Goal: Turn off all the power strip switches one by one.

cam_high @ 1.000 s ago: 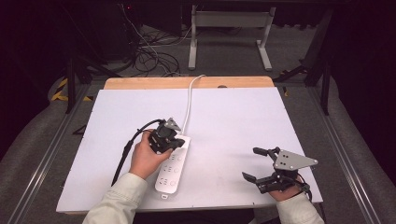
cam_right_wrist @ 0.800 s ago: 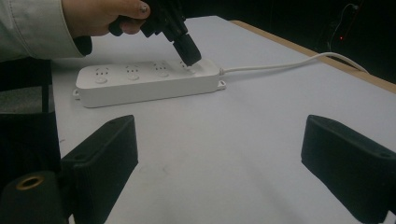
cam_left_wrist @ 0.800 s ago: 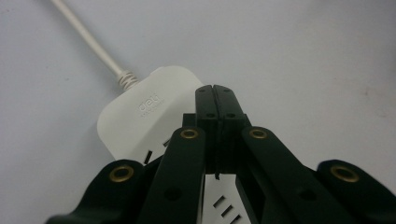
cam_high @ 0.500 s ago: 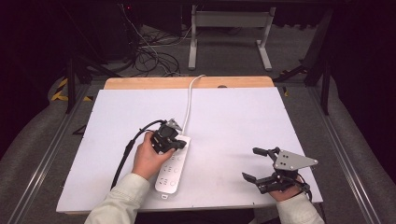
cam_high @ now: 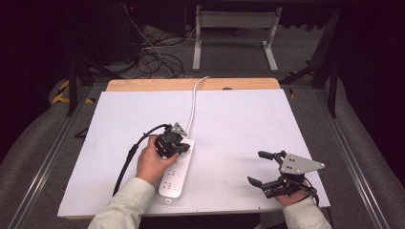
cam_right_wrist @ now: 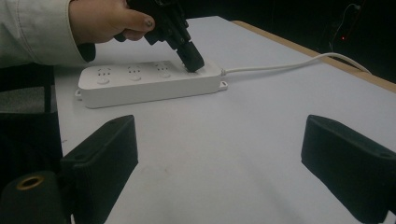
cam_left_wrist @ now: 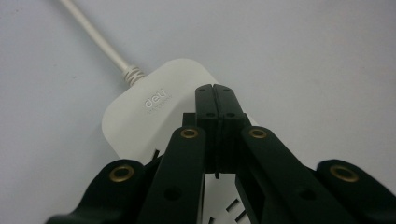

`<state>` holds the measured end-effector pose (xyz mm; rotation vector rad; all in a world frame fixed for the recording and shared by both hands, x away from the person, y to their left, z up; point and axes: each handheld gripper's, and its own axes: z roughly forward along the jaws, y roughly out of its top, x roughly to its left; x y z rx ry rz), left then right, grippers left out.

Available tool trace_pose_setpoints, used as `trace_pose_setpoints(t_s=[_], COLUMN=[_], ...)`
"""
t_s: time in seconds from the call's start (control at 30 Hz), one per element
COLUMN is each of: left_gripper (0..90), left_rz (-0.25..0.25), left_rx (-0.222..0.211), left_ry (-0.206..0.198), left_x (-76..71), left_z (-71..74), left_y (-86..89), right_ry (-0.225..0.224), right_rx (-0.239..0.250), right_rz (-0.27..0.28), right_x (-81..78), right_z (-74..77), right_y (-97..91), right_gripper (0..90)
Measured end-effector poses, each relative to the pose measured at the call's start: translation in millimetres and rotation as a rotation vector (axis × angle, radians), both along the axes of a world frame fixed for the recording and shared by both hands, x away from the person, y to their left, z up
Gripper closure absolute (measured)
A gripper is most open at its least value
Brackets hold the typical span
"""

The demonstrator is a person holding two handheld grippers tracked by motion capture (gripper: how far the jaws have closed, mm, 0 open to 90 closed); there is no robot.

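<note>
A long white plastic power strip is seen lying flat on the white desk, on the person's left side. Its long way runs from the near edge of the desk up toward the far edge, a little tilted. A white cord comes out of its far end and goes off over the far edge of the desk.

The left gripper is held right over the far end of the strip, the end where the cord comes out. Its two black jaws are pressed tight together with nothing between them. In the right gripper view the closed tip is seen pointing down at the top of the strip; it looks to be touching, most likely to press something there.

The right gripper is held low near the front right corner of the desk, well apart from the strip. Its jaws are spread wide and nothing is held. The left one is much nearer.

No boxes or bowls are seen on the desk.
</note>
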<state>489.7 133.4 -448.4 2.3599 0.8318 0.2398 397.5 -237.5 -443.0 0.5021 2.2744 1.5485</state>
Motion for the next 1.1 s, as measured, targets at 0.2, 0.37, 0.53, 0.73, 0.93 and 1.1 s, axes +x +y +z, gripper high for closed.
trace_pose_setpoints(t_s=[0.2,0.37,0.53,0.73,0.93,1.1], left_gripper=[90.0,90.0,90.0,90.0,90.0,90.0], left_rz=[-0.001,-0.001,-0.001,0.002,0.006,-0.002], left_rx=[-0.021,-0.028,-0.025,-0.019,-0.021,-0.017], left_ry=[-0.012,-0.013,-0.031,-0.047,-0.041,-0.054], left_x=[-1.1,-0.9,-3.4,-5.3,-5.2,-6.1], left_z=[-2.2,-3.0,-3.9,-4.6,-5.7,-4.2], left_y=[0.1,1.4,0.8,-0.3,-0.2,0.2], right_ry=[0.000,-0.002,0.000,0.000,0.002,0.002], right_rx=[-0.001,-0.001,-0.002,-0.003,-0.006,-0.005], right_rz=[0.001,0.004,0.004,0.002,0.000,0.000], right_x=[-0.2,-0.4,-0.2,-0.6,-0.3,-0.4], right_z=[0.1,0.0,-0.3,-0.2,-0.5,-0.5], right_y=[0.2,0.8,0.9,1.2,1.3,1.5], right_gripper=[11.2,11.2,11.2,11.2,11.2,11.2])
